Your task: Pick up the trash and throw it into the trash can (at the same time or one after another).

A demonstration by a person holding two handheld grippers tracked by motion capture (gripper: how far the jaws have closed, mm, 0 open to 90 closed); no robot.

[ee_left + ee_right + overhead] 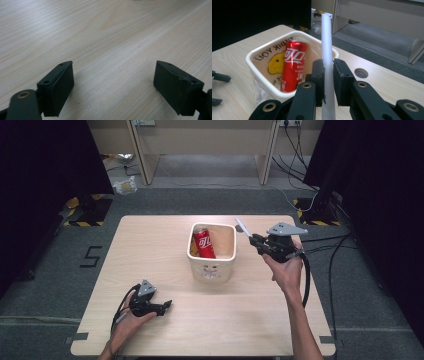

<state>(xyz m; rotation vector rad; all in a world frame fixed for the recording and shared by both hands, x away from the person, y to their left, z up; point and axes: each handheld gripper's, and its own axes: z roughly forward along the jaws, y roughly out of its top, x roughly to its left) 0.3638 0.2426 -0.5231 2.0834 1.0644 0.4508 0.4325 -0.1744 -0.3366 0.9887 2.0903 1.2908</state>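
One wooden table (150, 250) is seen across the middle of the high view, with grey floor around it. One cream square tub (212, 266) stands just right of the frame's centre, and yellow artwork and lettering are printed on its inner wall, as is shown in the right gripper view. One red can (204, 244) is leaned inside the tub, against its left half in the high view; its top is raised toward the upper rim.

Two grippers are counted, one in each hand of the person. The left gripper (162, 306) is held low in the lower left of the high view, close over the tabletop. In the left gripper view its two black jaws are spread wide apart, with bare wood between them; nothing is held or touched by the pads.

The right gripper (253, 239) is held at the right of centre in the high view, just beside the tub's right rim and above the table. One white straw (327, 57) is pinched between its jaws, which are pressed together on it. In the right gripper view the straw is seen running upright through the middle of the frame, from the bottom edge to near the top, with the tub (257, 65) and can (293, 66) at lower left behind it. In the high view the straw's free end (242, 226) is pointed toward the upper left, past the tub's right corner.
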